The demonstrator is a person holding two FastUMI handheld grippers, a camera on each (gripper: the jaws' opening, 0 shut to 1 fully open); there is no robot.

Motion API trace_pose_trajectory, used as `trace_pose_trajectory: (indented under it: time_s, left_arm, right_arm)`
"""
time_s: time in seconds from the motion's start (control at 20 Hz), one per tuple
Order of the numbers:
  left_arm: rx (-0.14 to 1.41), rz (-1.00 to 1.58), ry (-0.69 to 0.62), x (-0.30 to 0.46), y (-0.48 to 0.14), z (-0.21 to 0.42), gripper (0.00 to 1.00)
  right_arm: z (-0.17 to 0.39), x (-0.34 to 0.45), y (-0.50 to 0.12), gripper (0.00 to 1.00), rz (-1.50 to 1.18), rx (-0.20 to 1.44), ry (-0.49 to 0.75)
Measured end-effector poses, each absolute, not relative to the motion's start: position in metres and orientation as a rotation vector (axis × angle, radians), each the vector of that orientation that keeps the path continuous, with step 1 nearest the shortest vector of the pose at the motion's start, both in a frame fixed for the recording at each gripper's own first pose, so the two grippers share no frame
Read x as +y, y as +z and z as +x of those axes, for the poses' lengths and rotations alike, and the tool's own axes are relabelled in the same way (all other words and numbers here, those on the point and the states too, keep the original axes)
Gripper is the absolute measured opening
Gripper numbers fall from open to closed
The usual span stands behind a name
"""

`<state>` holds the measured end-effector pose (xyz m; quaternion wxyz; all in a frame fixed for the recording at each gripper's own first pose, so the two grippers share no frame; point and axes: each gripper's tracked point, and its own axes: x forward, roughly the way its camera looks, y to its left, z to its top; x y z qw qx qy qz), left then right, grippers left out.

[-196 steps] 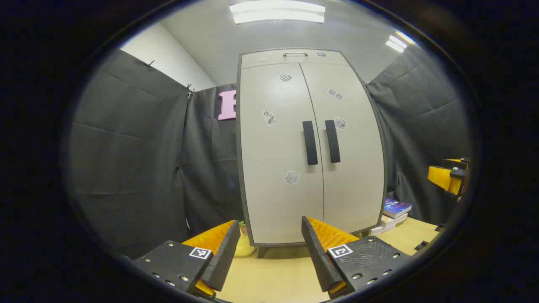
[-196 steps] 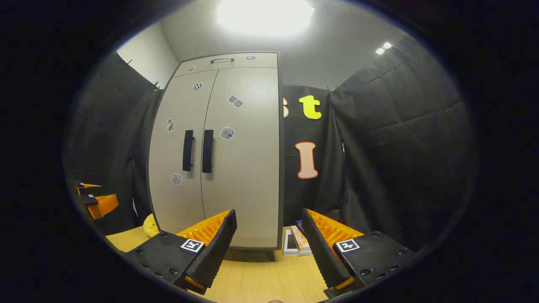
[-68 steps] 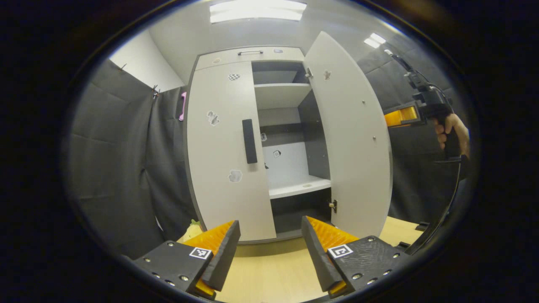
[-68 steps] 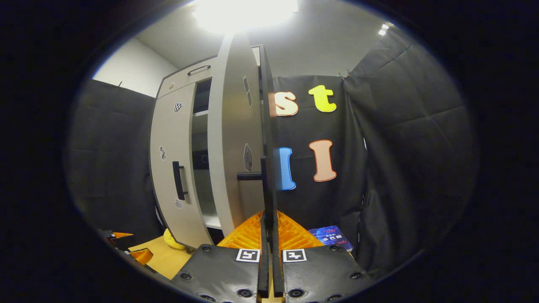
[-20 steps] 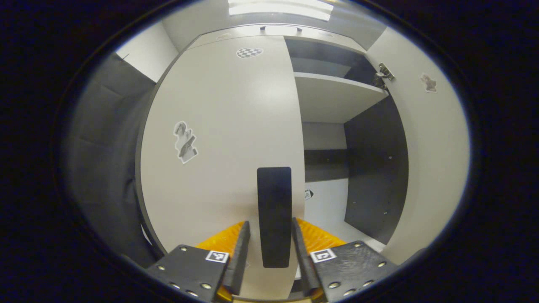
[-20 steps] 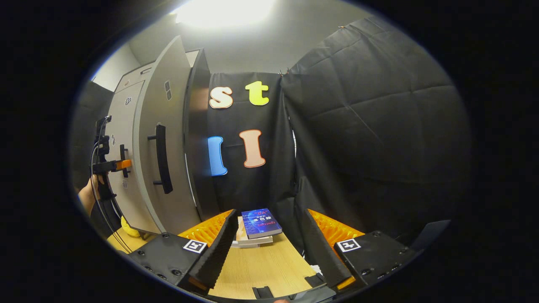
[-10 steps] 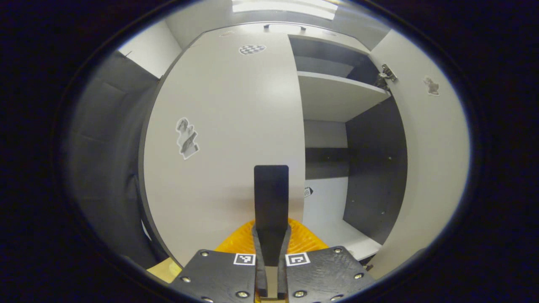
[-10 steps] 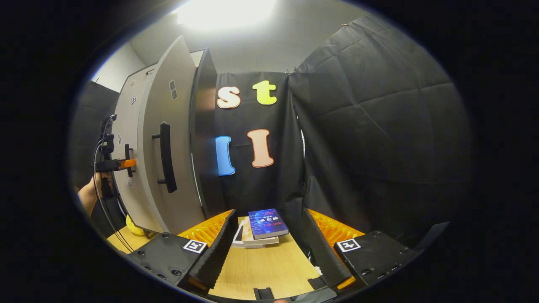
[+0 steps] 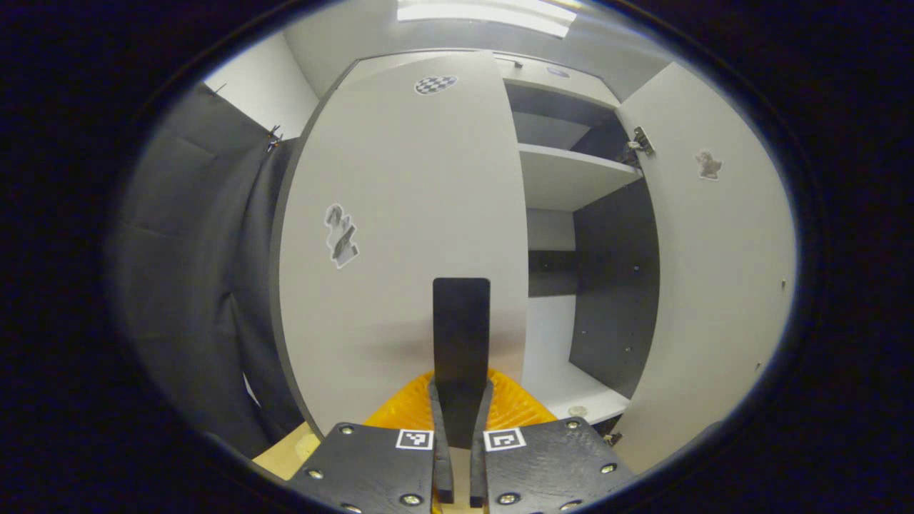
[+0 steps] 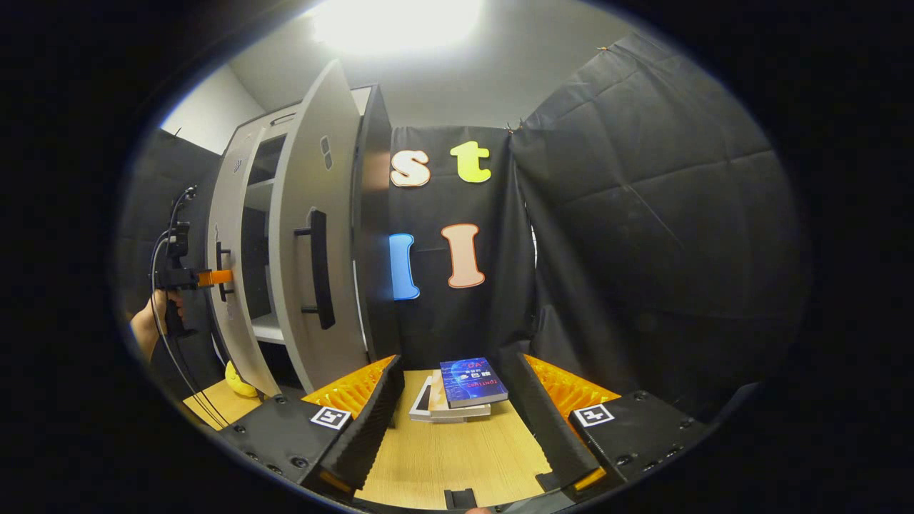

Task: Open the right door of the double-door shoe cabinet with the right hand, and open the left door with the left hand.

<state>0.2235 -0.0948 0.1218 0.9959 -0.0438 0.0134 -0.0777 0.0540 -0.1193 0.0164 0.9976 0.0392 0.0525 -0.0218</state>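
Observation:
The pale grey shoe cabinet fills the left gripper view. My left gripper (image 9: 457,428) is shut on the black vertical handle (image 9: 461,335) of the left door (image 9: 400,200), which stands slightly ajar. The right door (image 9: 714,285) is swung wide open, showing shelves (image 9: 571,178) inside. In the right gripper view, my right gripper (image 10: 457,428) is open and holds nothing, away from the open right door (image 10: 314,300) and its handle (image 10: 319,268). Farther left, the left gripper (image 10: 218,277), held by a hand (image 10: 146,325), grips the left door's handle (image 10: 223,271).
A small stack of books (image 10: 464,389) lies on the wooden table (image 10: 457,457) just ahead of my right gripper. A yellow soft object (image 10: 239,382) sits at the cabinet's foot. Black cloth walls close in on the right and behind.
Within the last second my left gripper closed on the left door's handle, and the door has begun to swing outward. The open right gripper has drifted slightly, away from the right door.

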Motion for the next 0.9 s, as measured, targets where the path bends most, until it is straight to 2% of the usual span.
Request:
trace_pose_trajectory:
  time_s: [0.05, 0.1, 0.15, 0.2, 0.25, 0.3, 0.4, 0.45, 0.6, 0.65, 0.9]
  left_arm:
    - [0.017, -0.09, -0.163, -0.093, 0.124, 0.22, 0.09]
    - [0.016, -0.091, -0.171, -0.091, 0.124, 0.214, 0.09]
    - [0.016, -0.094, -0.18, -0.086, 0.125, 0.209, 0.11]
    - [0.017, -0.094, -0.188, -0.081, 0.125, 0.2, 0.11]
    - [0.022, -0.098, -0.196, -0.077, 0.124, 0.195, 0.09]
    - [0.025, -0.098, -0.203, -0.074, 0.124, 0.191, 0.09]
    - [0.03, -0.101, -0.217, -0.067, 0.125, 0.184, 0.09]
    - [0.029, -0.101, -0.225, -0.063, 0.125, 0.179, 0.09]
    - [0.027, -0.112, -0.237, -0.046, 0.124, 0.163, 0.09]
    - [0.027, -0.115, -0.239, -0.04, 0.124, 0.159, 0.11]
    - [0.031, -0.116, -0.256, -0.015, 0.124, 0.143, 0.09]
  right_arm:
    - [0.051, -0.112, 0.019, 0.97, 0.079, 0.103, -0.043]
    - [0.047, -0.104, 0.021, 0.92, 0.083, 0.102, -0.037]
    - [0.045, -0.095, 0.021, 0.97, 0.085, 0.106, -0.028]
    - [0.041, -0.088, 0.021, 0.97, 0.08, 0.109, -0.024]
    - [0.038, -0.084, 0.022, 0.92, 0.072, 0.109, -0.028]
    - [0.035, -0.079, 0.025, 0.97, 0.07, 0.106, -0.032]
    - [0.029, -0.063, 0.028, 0.97, 0.081, 0.104, -0.018]
    - [0.026, -0.056, 0.029, 0.92, 0.082, 0.104, -0.01]
    - [0.019, -0.041, 0.036, 0.92, 0.069, 0.097, 0.001]
    - [0.017, -0.035, 0.038, 0.97, 0.065, 0.096, 0.005]
    - [0.004, -0.012, 0.039, 0.97, 0.053, 0.103, 0.026]
